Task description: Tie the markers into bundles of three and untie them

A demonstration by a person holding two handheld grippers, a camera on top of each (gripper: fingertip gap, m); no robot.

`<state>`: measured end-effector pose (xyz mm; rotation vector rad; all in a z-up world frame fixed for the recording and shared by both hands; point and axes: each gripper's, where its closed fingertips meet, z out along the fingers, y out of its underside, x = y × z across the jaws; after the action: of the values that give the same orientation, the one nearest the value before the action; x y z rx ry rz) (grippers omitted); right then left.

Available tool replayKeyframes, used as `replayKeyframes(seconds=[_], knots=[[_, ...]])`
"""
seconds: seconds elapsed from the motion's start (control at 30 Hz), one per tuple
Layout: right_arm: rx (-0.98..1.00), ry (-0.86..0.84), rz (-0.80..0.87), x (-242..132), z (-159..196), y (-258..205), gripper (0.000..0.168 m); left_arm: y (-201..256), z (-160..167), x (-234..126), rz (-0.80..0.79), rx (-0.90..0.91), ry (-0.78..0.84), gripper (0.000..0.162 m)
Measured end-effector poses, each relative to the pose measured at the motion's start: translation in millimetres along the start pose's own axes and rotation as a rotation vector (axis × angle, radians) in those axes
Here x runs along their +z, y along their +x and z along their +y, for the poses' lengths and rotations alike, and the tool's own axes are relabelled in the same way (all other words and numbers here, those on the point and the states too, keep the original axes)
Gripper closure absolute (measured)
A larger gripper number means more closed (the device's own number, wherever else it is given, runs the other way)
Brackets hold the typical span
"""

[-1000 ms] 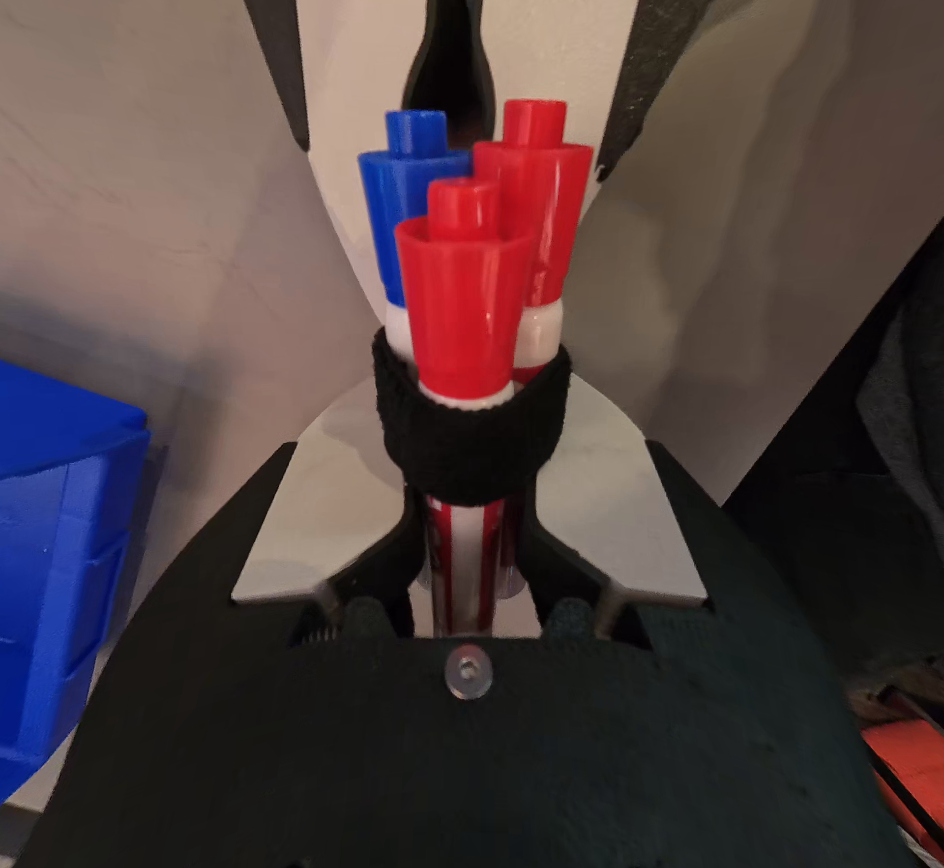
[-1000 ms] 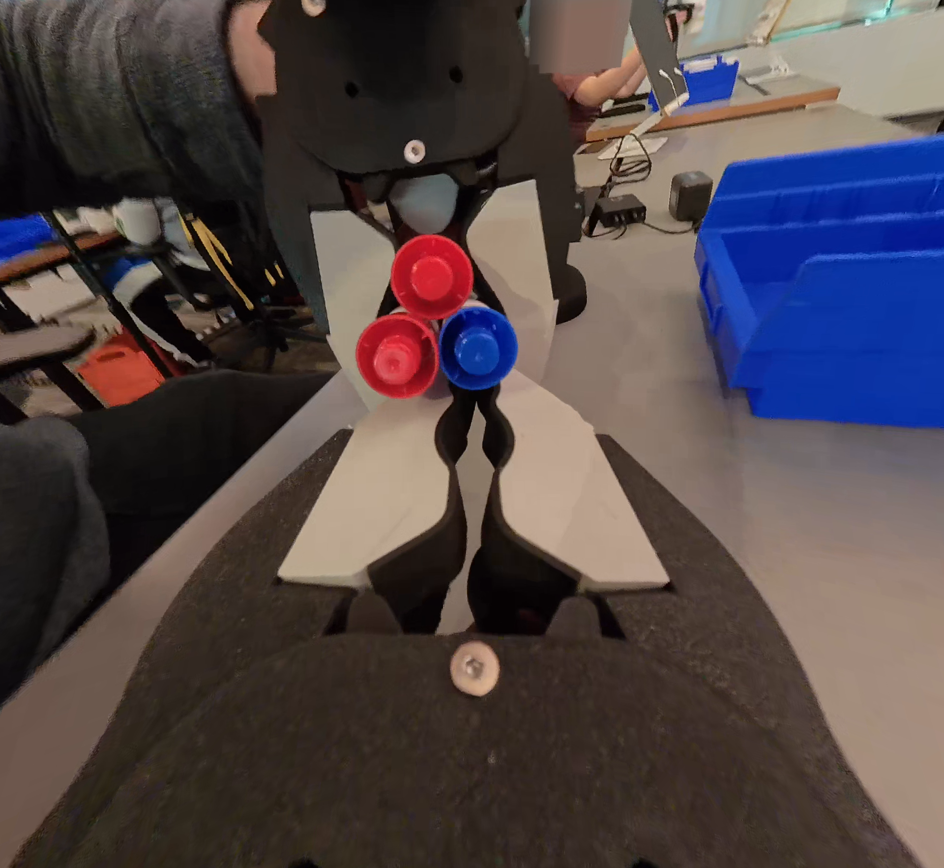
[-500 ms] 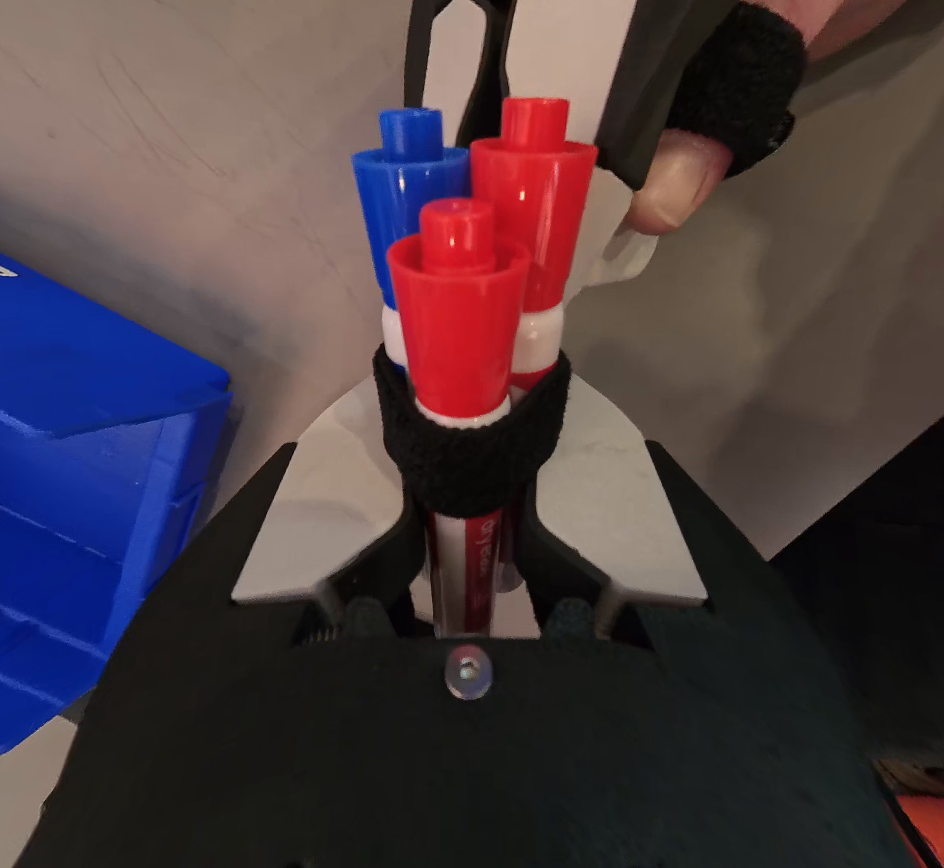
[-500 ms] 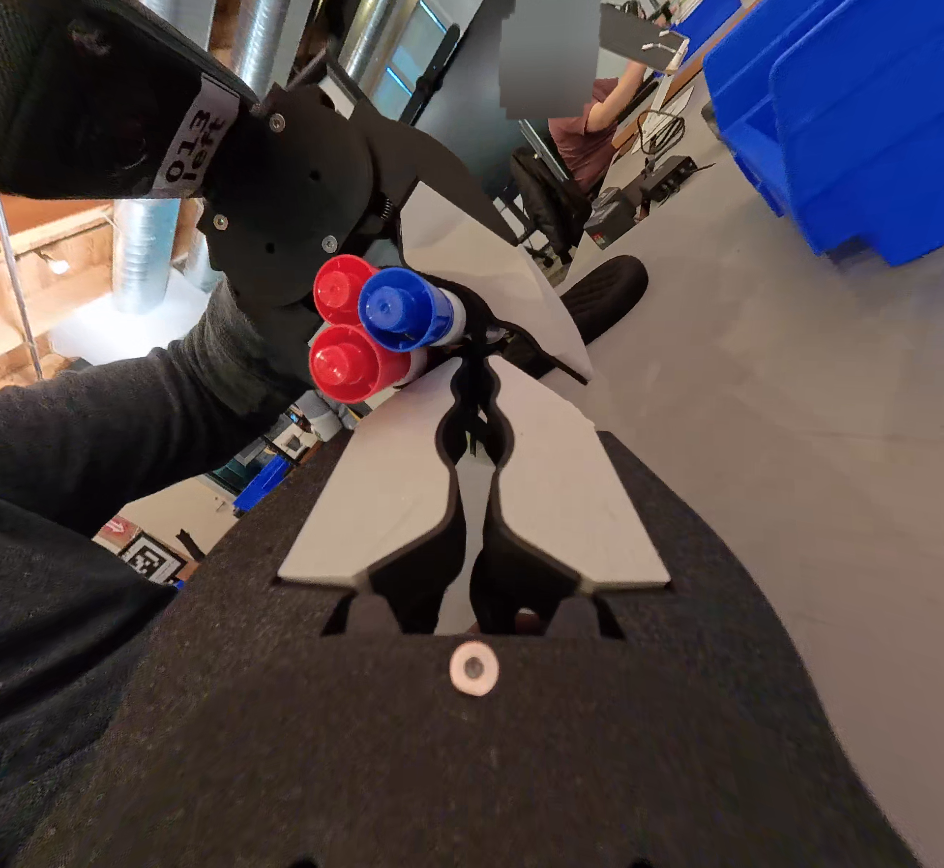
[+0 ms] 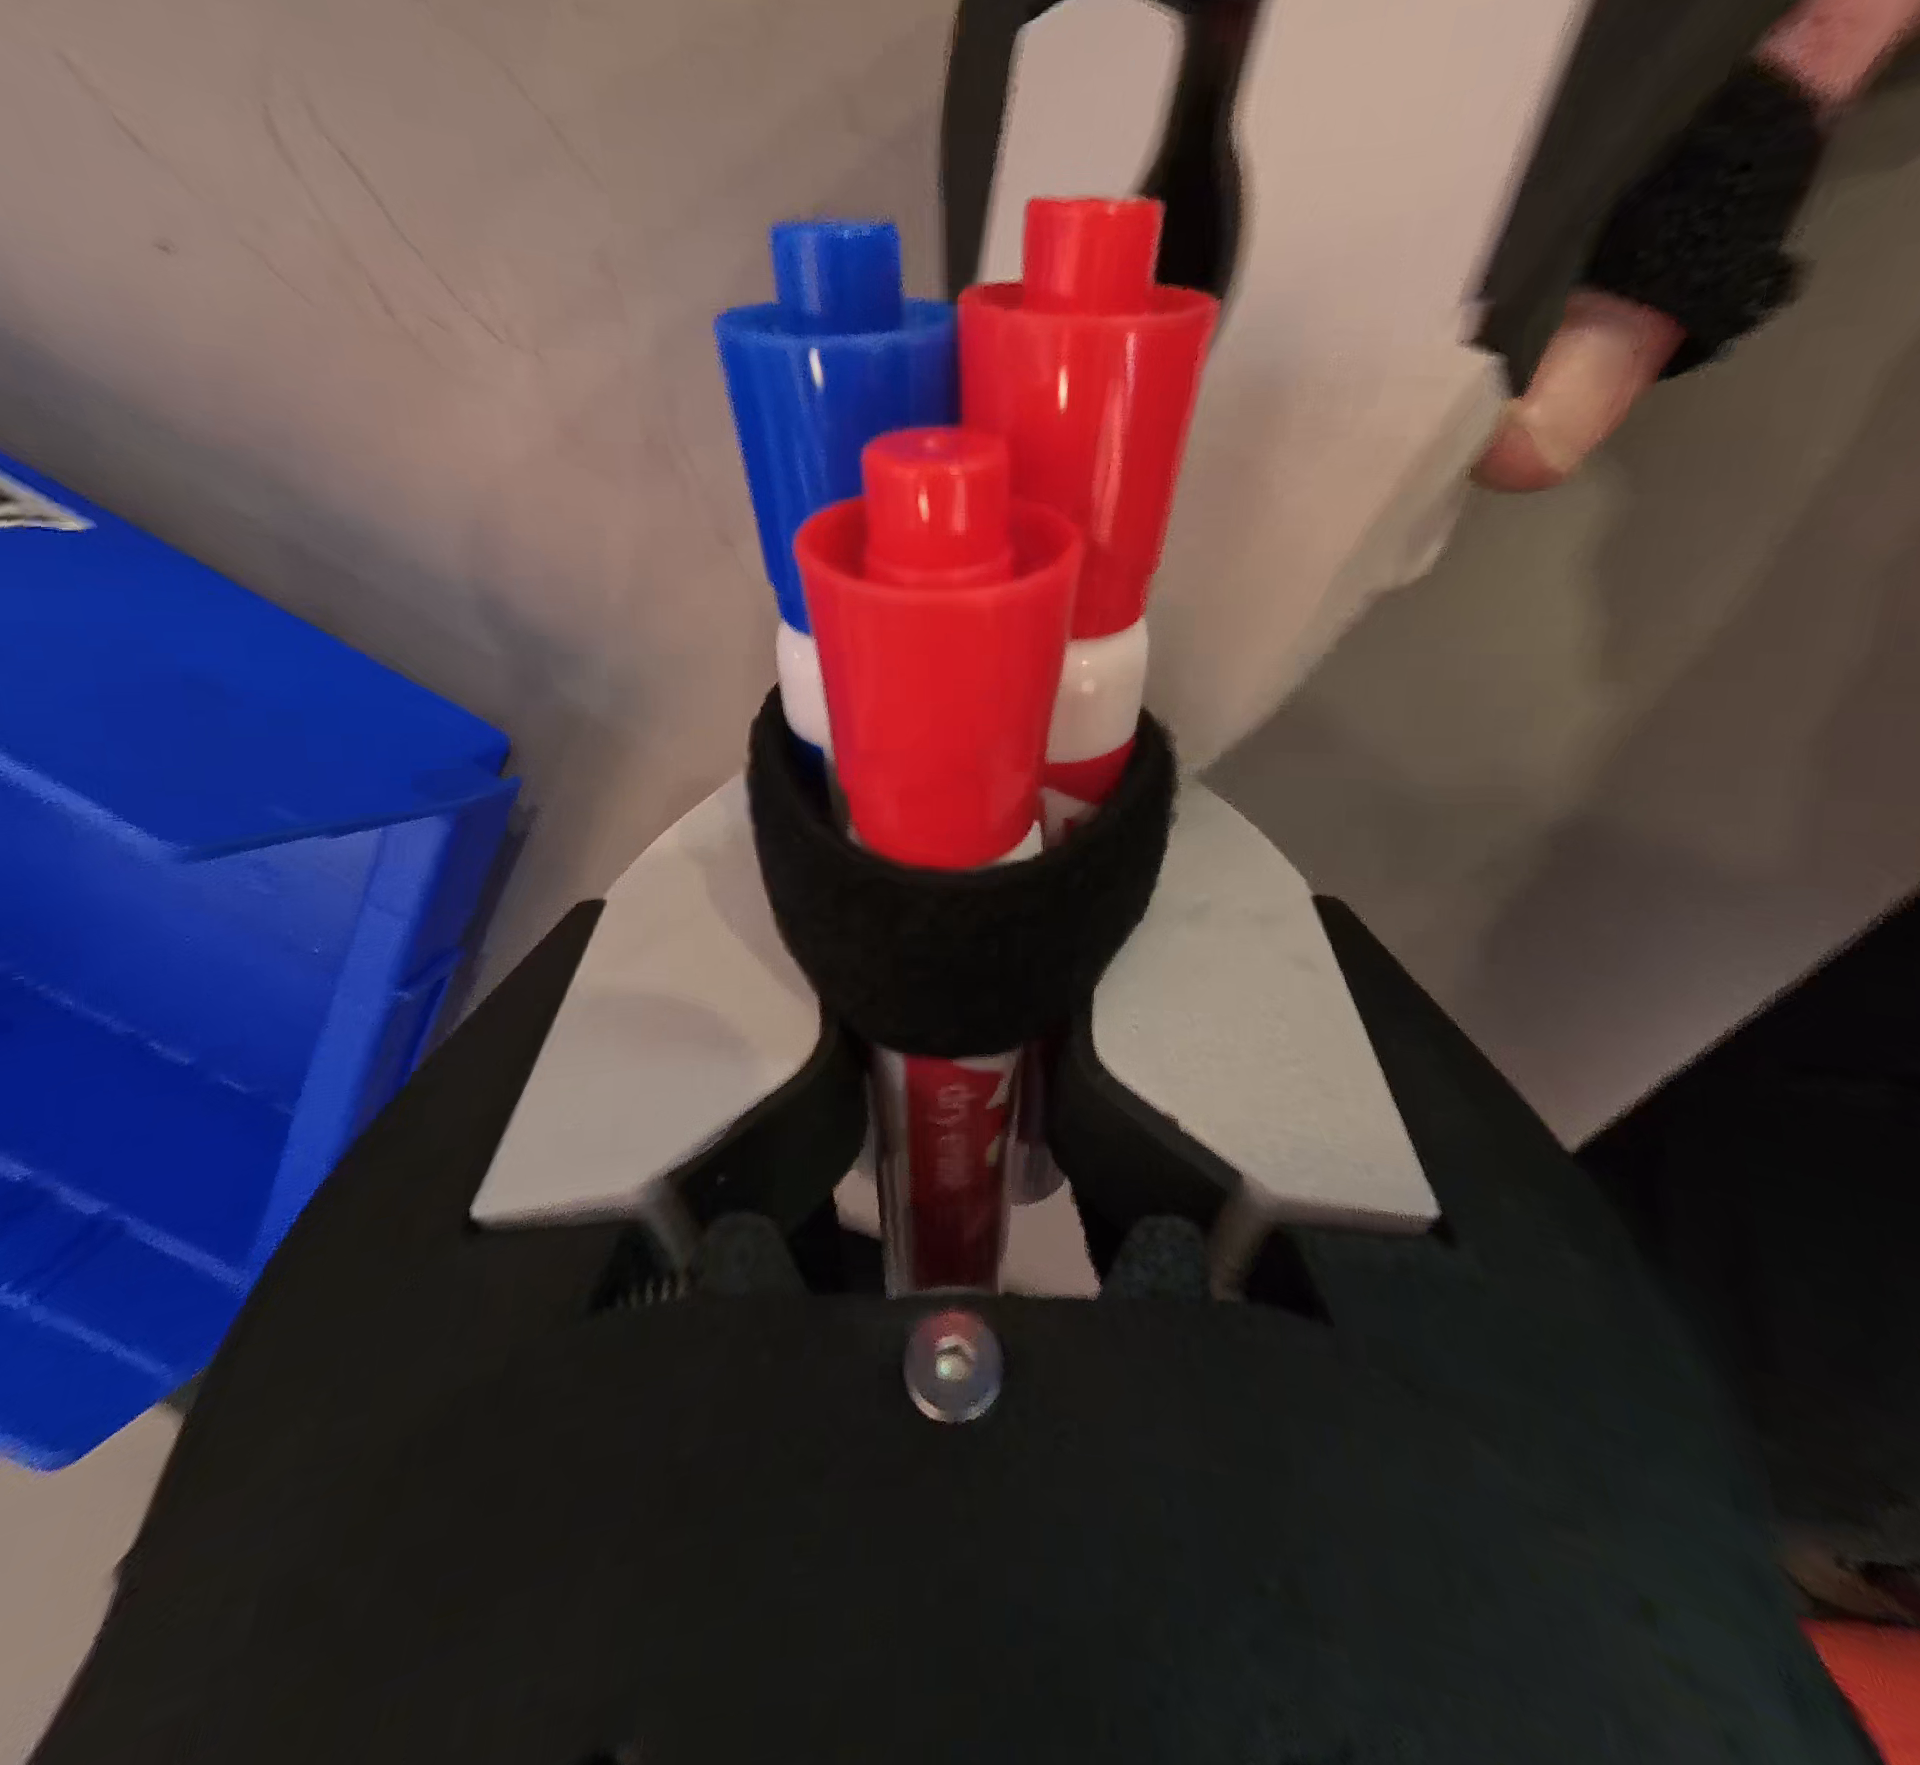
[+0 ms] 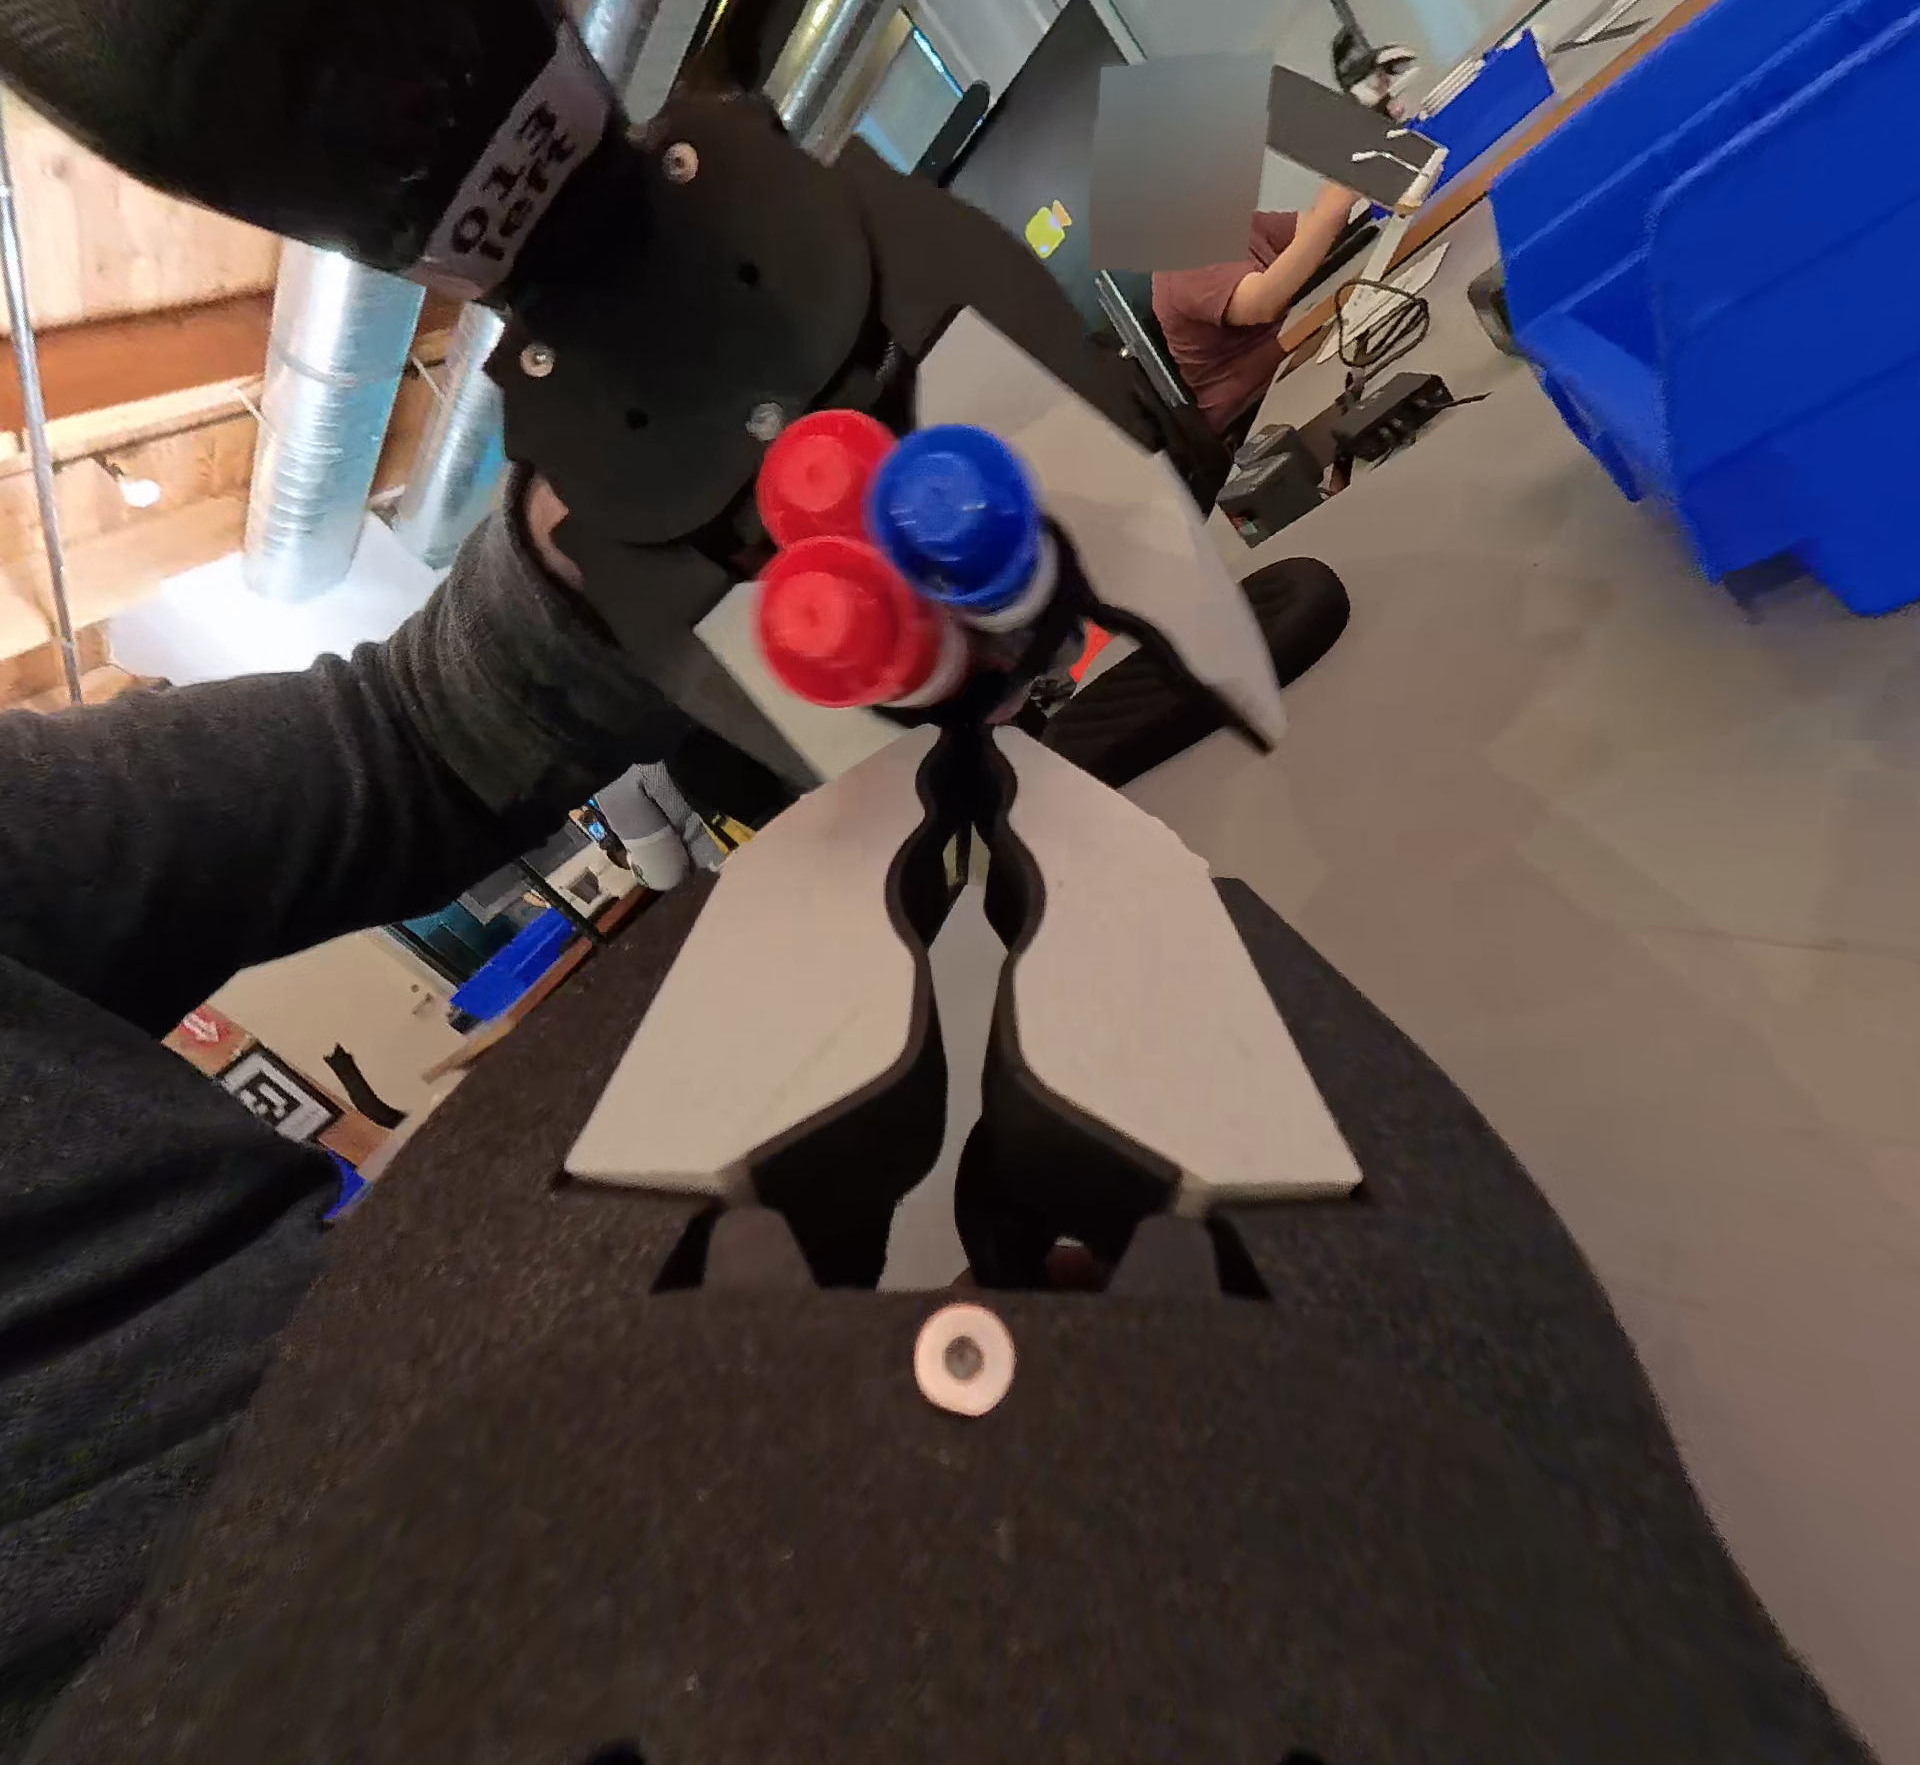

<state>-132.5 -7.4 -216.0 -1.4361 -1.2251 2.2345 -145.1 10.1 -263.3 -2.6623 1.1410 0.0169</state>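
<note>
A bundle of three markers (image 5: 935, 635), two with red caps and one with a blue cap, is wrapped in a black strap (image 5: 961, 926). My left gripper (image 5: 961, 884) is shut on the bundle below the strap, caps pointing away from it. In the right wrist view the bundle (image 6: 894, 562) points caps-first at the camera, held by the left gripper (image 6: 665, 344). My right gripper (image 6: 961, 749) is shut with its tips at the strap under the bundle, and a dark strip shows between them. The right gripper (image 5: 1205, 53) also shows behind the caps, its tips hidden.
A blue bin (image 5: 208, 884) stands on the grey table at the left, and shows at the right in the right wrist view (image 6: 1714, 261). Grey table (image 6: 1558, 988) lies below both grippers. A bare thumb (image 5: 1569, 406) rests on the right gripper. A person (image 6: 1226, 302) sits at a far desk. Some 4 cm of space lies between my two pairs of fingers.
Both grippers have lifted and rolled together, so the table now slants in the right view. The blue bin came further into the left view. The right gripper shifted right behind the caps.
</note>
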Motion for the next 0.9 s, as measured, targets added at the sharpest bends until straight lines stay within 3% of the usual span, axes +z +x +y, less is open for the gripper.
replayKeyframes(seconds=[0.03, 0.23, 0.53, 0.9], knots=[[-0.007, -0.001, 0.001, 0.9, 0.7, -0.6, 0.167, -2.8, 2.0, 0.9, -0.020, 0.004, -0.010, 0.119], [0.002, 0.004, -0.028, 1.6, -0.2, -3.2, 0.167, -6.3, 4.6, 2.9, -0.054, 0.012, -0.033, 0.119], [0.112, 0.035, -0.058, 7.4, 1.3, -5.1, 0.137, -17.1, 16.0, 6.8, -0.121, 0.040, -0.117, 0.123], [0.079, 0.032, -0.025, 2.4, 2.5, -4.7, 0.136, -22.2, 19.5, 9.7, -0.136, 0.021, -0.138, 0.120]])
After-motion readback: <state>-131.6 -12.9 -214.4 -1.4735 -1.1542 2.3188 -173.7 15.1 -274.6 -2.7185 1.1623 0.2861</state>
